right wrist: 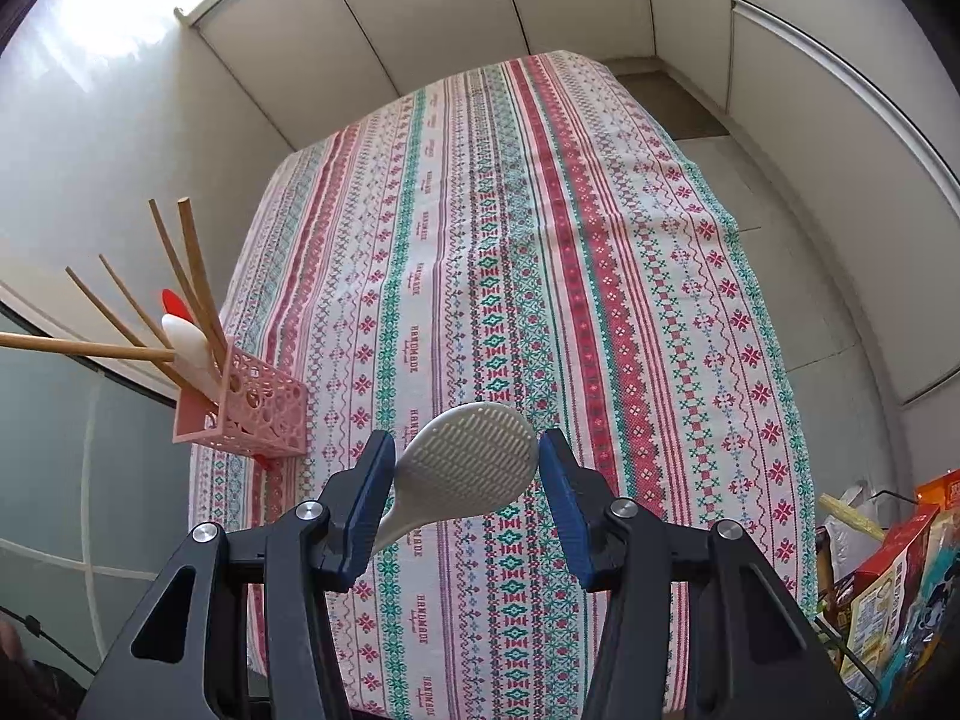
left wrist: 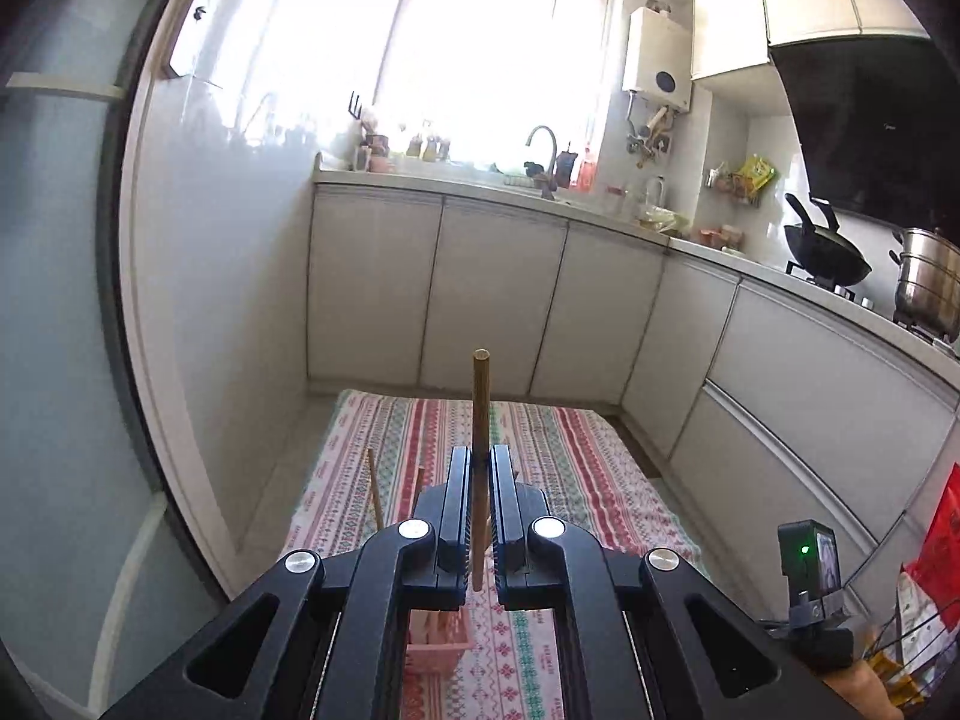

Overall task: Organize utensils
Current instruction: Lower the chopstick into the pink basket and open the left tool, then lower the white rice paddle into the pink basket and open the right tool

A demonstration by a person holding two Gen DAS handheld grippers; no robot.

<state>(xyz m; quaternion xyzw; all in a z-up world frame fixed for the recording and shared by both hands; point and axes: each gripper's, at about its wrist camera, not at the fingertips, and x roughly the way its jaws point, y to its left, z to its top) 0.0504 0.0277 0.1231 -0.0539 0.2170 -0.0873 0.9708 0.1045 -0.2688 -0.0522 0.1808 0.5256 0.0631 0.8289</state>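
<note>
My left gripper [left wrist: 480,457] is shut on a wooden chopstick [left wrist: 480,396], which stands upright between the pads high above the patterned tablecloth [left wrist: 570,456]. Below it, a pink slotted basket [left wrist: 435,642] shows through the gripper frame. In the right wrist view the same pink basket [right wrist: 258,414] stands at the table's left edge, holding several wooden chopsticks [right wrist: 192,276], a white spoon [right wrist: 186,336] and a red one [right wrist: 175,302]. My right gripper [right wrist: 467,439] is shut on the head of a white rice paddle [right wrist: 474,450], lifted above the cloth [right wrist: 540,240].
Grey kitchen cabinets [left wrist: 492,294] run behind and to the right of the table. The counter carries a sink tap [left wrist: 543,150], a black wok [left wrist: 825,252] and a steel pot [left wrist: 927,288]. Food boxes [right wrist: 888,588] crowd the table's right side.
</note>
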